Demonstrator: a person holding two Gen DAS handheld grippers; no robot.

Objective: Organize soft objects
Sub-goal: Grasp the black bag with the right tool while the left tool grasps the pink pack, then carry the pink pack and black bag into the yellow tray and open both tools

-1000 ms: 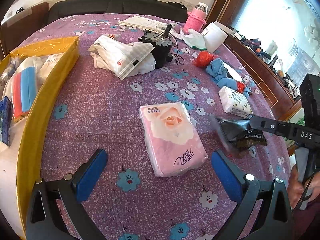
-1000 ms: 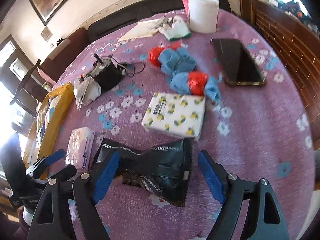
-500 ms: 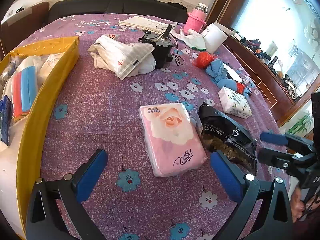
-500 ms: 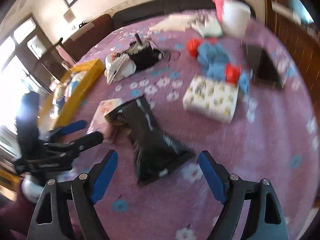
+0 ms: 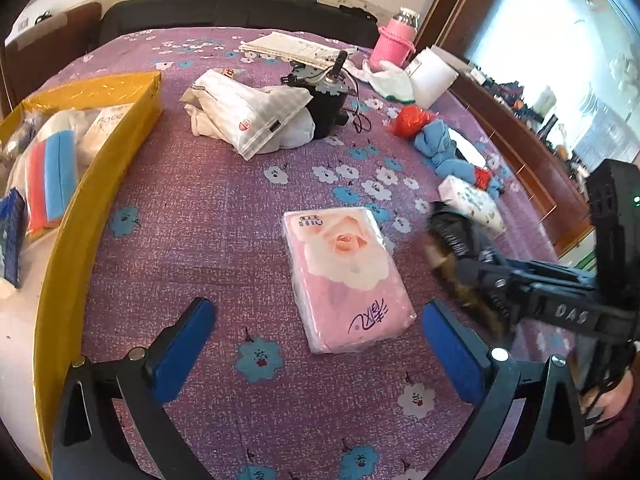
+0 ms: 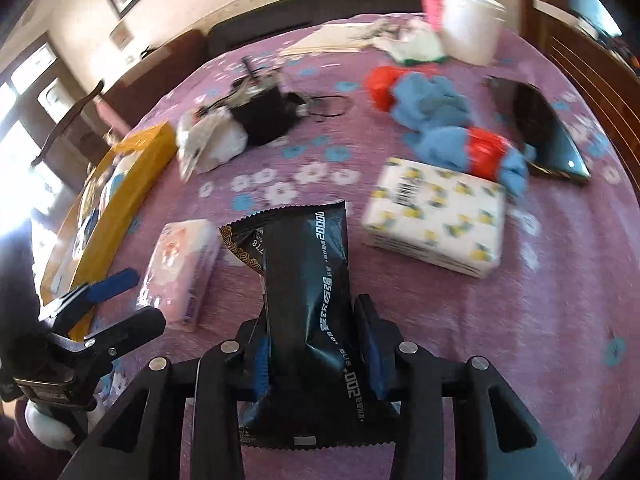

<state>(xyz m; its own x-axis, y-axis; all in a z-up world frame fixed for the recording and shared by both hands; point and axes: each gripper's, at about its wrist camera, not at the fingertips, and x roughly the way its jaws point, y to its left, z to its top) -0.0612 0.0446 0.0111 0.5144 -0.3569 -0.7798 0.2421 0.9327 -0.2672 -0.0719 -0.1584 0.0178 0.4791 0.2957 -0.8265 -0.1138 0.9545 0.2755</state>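
My right gripper [image 6: 316, 344] is shut on a black snack pouch [image 6: 308, 280] and holds it over the purple flowered tablecloth; it shows blurred in the left wrist view [image 5: 460, 248]. My left gripper [image 5: 316, 336] is open and empty, its blue pads on either side of the near end of a pink tissue pack [image 5: 344, 272], also seen in the right wrist view [image 6: 180, 268]. A white tissue pack with yellow print [image 6: 436, 216] lies to the right. A yellow box [image 5: 100, 168] at the left holds soft items.
A white bag of cloth [image 5: 248, 116] and a black device with cable [image 5: 328, 96] lie further back. Blue and red rags [image 6: 448, 128], a phone [image 6: 540, 128], a white tub [image 6: 468, 28] and a pink bottle [image 5: 390, 42] stand at the right and back.
My right gripper closed on the black pouch and lifted it off the cloth. The left gripper stayed open over the pink tissue pack.
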